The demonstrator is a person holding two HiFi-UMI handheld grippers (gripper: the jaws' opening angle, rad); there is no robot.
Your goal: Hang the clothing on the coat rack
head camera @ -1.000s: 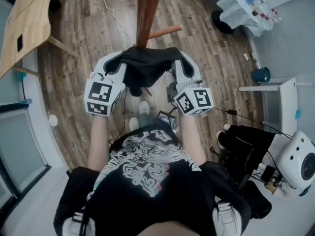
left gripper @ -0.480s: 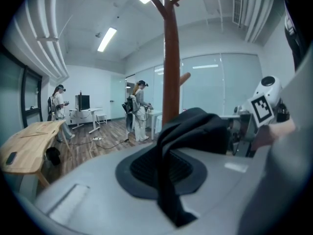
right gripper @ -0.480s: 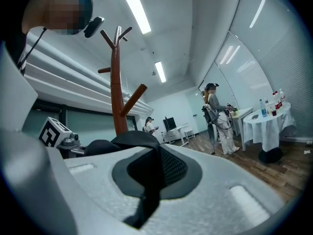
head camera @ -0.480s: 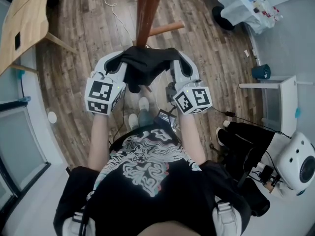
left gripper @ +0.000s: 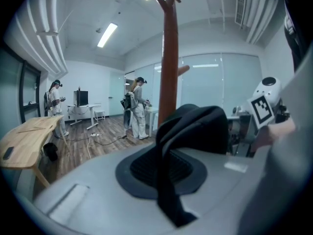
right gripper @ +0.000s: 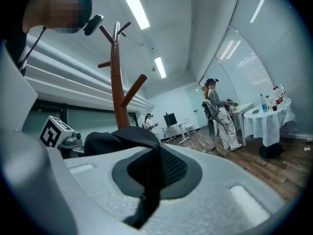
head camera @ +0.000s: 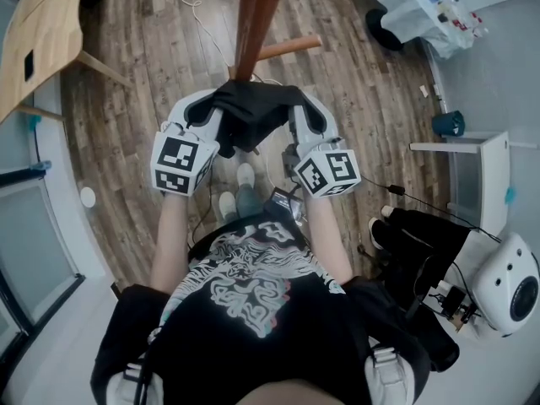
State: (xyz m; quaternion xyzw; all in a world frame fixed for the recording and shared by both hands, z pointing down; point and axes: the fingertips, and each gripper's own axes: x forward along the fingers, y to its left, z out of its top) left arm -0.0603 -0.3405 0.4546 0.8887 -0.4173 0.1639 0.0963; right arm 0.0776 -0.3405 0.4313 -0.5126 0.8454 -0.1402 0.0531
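A black garment [head camera: 251,112] hangs stretched between my two grippers, just in front of the brown wooden coat rack pole [head camera: 253,24]. In the head view the left gripper [head camera: 213,118] grips its left edge and the right gripper [head camera: 297,118] its right edge. The left gripper view has the left gripper [left gripper: 164,166] shut on a fold of black fabric [left gripper: 195,126], with the rack pole [left gripper: 170,58] straight behind it. Seen from the right gripper view, the right gripper [right gripper: 150,170] is shut on the fabric [right gripper: 124,137], below the rack's pegs [right gripper: 116,48].
A light wooden table [head camera: 42,40] stands at the upper left and a white-covered table [head camera: 422,7] at the upper right. A black bag [head camera: 422,243] and a white device [head camera: 506,285] lie to the right. Cables [head camera: 194,24] run across the floor. People [left gripper: 137,106] stand behind.
Both grippers have sunk a little together, with the black garment still held between them. The rack pole has not moved.
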